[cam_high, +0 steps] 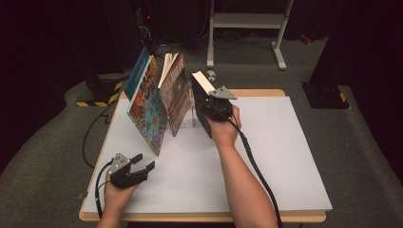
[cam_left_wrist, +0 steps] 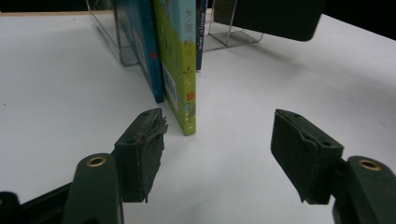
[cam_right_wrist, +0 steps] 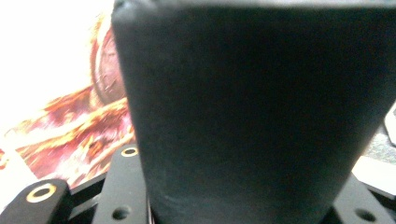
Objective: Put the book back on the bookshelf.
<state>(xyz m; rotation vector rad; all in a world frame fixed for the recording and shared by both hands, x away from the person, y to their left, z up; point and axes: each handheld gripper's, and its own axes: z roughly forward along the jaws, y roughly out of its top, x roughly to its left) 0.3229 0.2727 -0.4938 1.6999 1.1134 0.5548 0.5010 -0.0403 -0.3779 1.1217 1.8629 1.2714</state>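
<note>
Black book [cam_high: 203,102], thick, pale page edges, matte cover.

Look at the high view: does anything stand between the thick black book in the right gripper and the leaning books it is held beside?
Nothing visible does. The thick black book, clamped in the right gripper, stands just right of the reddish-brown book, with bare white table and a clear rack between.

Dim room, brightly lit counter [cam_high: 266,156]; the right gripper view is blurred, overexposed at its far left.
</note>
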